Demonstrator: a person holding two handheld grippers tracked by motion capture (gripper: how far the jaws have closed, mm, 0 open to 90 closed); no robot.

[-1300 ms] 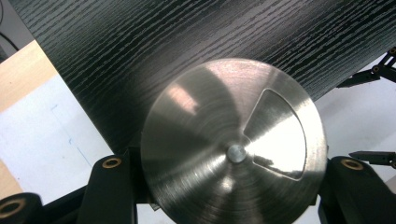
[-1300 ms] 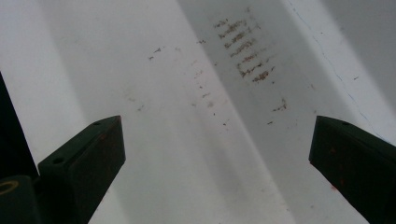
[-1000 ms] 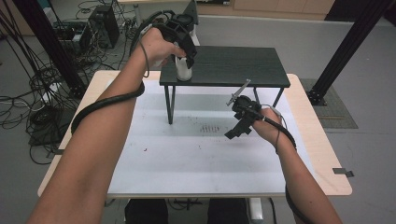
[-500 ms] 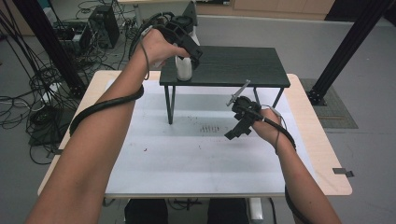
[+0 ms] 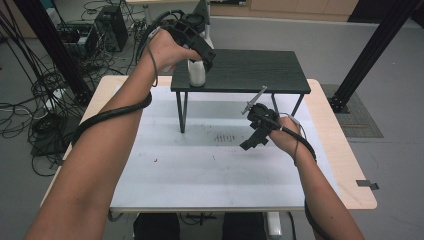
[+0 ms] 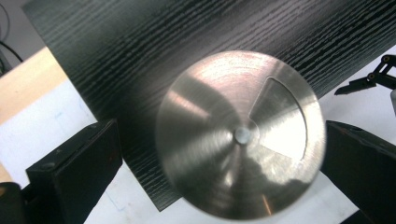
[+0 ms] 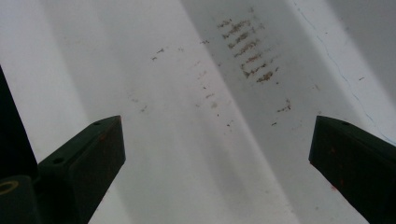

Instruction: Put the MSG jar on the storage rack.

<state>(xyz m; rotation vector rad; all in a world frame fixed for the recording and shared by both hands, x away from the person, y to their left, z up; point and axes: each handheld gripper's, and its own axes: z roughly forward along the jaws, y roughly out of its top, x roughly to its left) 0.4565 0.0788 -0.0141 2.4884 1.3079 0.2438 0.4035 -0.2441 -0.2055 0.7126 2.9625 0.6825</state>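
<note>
1. White shaker [image 5: 197,74] with round steel lid [image 6: 240,135], wedge-shaped opening in it; upright on left front corner of black shelf [image 5: 250,70].
2. Left gripper [image 5: 200,55] above shaker, jaws spread wide at both sides of lid; contact unclear.
3. Right gripper [image 5: 251,143] over white mat [image 5: 200,165], spread wide, holding nothing.

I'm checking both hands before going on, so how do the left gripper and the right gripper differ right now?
The left gripper is raised over the black shelf, its jaws on either side of a metal-topped shaker; the right gripper hangs low over the white mat. The left jaws frame the shaker, whereas the right jaws are spread with nothing between them. Both have black jaws and are hand-held.
</note>
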